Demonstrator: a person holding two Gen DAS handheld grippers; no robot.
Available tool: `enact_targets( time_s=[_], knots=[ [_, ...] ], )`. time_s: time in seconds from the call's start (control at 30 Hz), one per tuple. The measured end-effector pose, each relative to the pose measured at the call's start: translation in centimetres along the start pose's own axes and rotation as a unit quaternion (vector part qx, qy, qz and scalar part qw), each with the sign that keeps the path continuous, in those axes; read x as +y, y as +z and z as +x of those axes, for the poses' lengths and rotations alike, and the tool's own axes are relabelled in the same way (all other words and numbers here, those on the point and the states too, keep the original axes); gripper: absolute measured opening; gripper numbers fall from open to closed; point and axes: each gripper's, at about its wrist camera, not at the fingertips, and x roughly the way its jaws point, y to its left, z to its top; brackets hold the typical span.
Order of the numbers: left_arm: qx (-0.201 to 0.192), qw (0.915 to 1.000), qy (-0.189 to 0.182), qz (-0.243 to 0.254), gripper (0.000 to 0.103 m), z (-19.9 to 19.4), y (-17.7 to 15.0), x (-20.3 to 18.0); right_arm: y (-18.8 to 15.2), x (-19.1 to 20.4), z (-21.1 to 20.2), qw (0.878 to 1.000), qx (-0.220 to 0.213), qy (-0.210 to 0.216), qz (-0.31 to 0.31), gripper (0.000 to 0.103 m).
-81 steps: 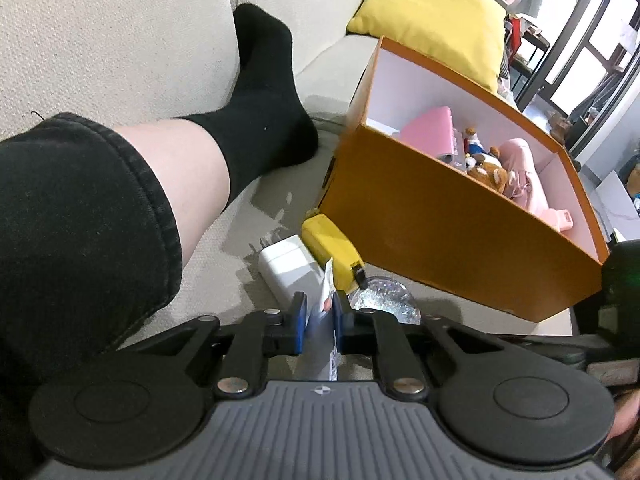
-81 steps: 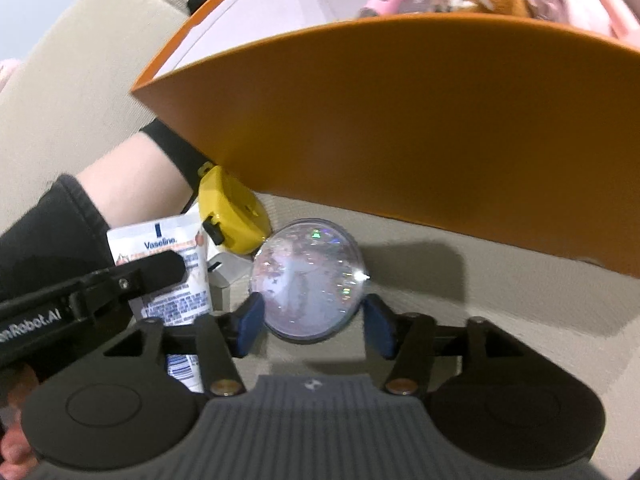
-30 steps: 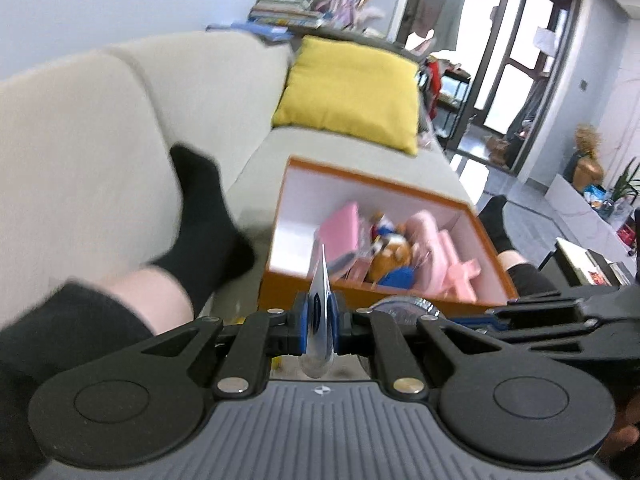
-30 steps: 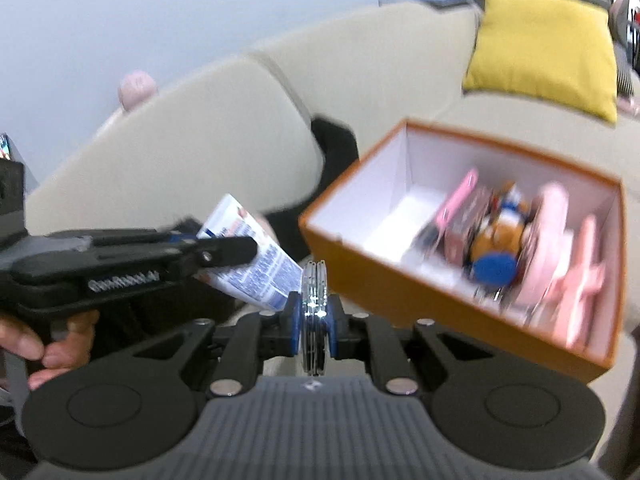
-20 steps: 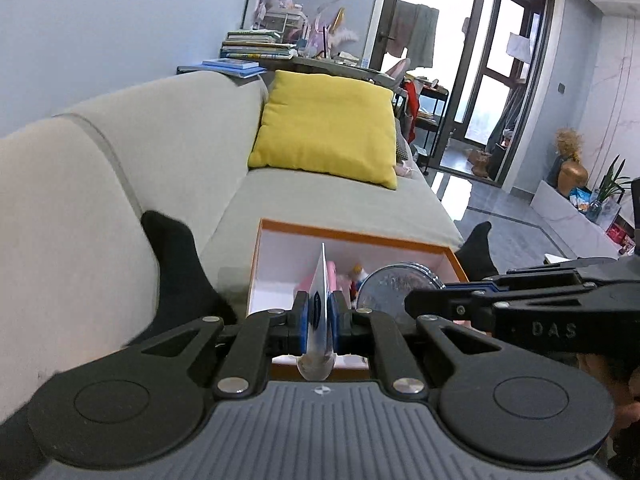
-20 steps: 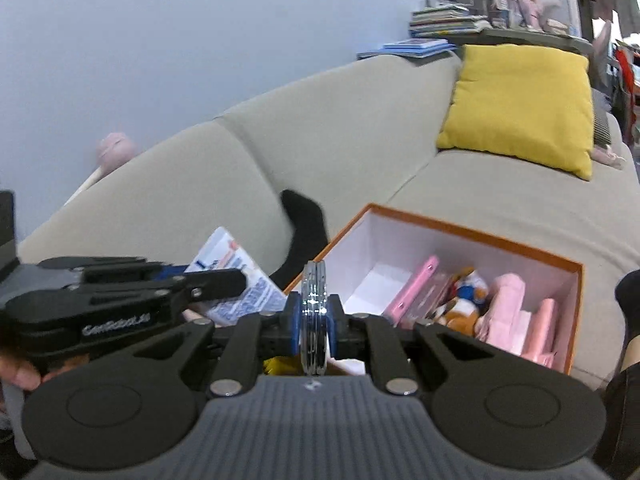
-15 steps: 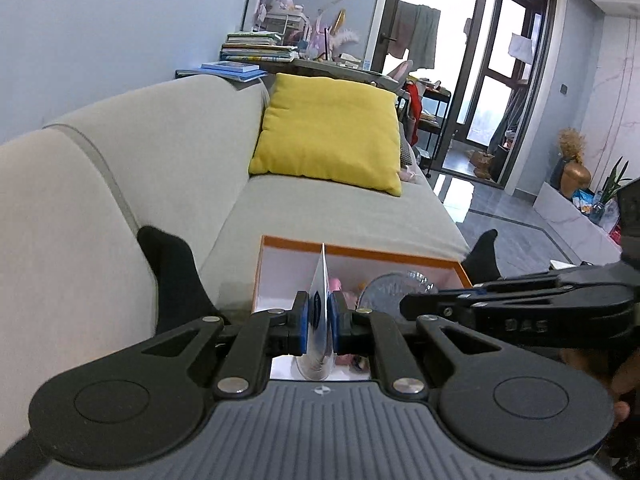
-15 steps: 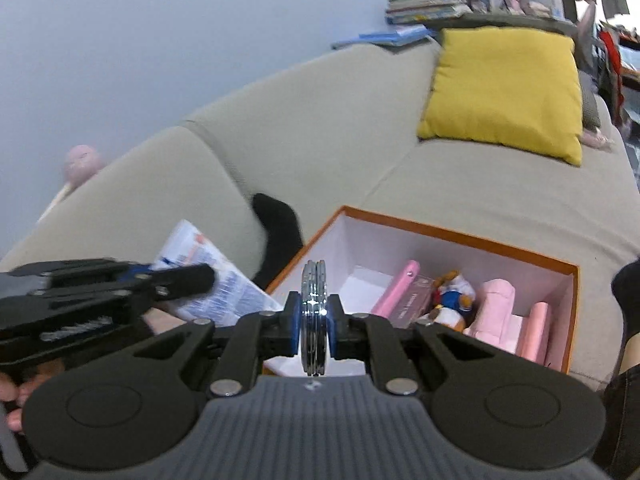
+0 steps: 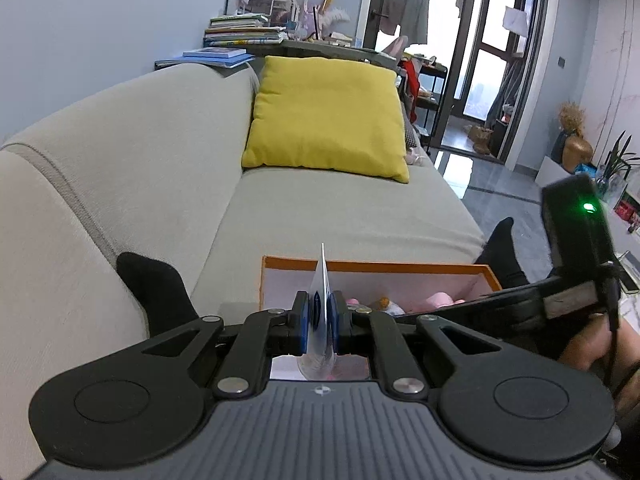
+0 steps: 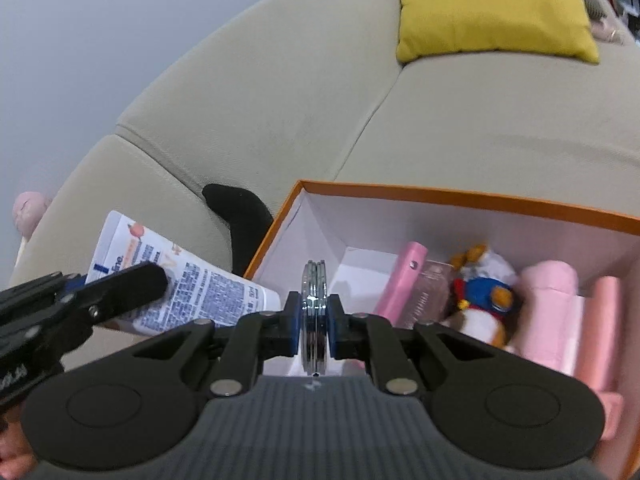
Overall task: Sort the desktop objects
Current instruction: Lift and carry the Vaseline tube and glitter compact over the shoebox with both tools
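Left gripper (image 9: 323, 326) pinches a tube (image 10: 192, 284) edge-on over the box's (image 10: 460, 196) near left corner. Right gripper (image 10: 315, 318) clamps a round disc (image 10: 315, 292) on edge above the box's near wall, beside the plush toy (image 10: 486, 296).

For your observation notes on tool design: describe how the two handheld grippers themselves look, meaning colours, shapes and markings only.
Both are matte black plastic. The left gripper and right gripper each have a ribbed grey-black body, two round discs, angled link bars with silver pins, and fingers faced with blue pads. Seen from the left camera, the right one has a boxy block with a green light and a black cable. White lettering on the left one is unreadable.
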Motion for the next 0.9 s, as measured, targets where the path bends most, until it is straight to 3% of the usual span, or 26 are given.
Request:
enact_targets(
  time_s=[0.27,0.43,0.57,0.77,0.9],
  knots=[
    [0.012,0.9999,0.002,-0.001,0.012,1.9,0.3,1.3,2.7,-0.7,7.4,0.998,0.067,-0.015,0.008,0.014],
    [0.020,0.9998,0.007,-0.004,0.012,2.8,0.1,2.0,3.5,-1.2,9.9,0.996,0.090,-0.020,0.004,0.014],
    [0.024,0.9997,0.006,-0.006,0.012,3.2,-0.1,2.2,4.1,-1.0,10.6,0.995,0.089,-0.033,-0.026,0.016],
    [0.024,0.9996,0.007,-0.012,0.012,3.3,-0.1,2.4,4.2,0.3,11.3,0.984,0.069,-0.107,-0.121,0.027],
    [0.024,0.9996,0.011,-0.013,0.012,3.4,-0.2,2.4,4.2,0.9,11.6,0.980,0.075,-0.110,-0.148,0.029]
  ],
)
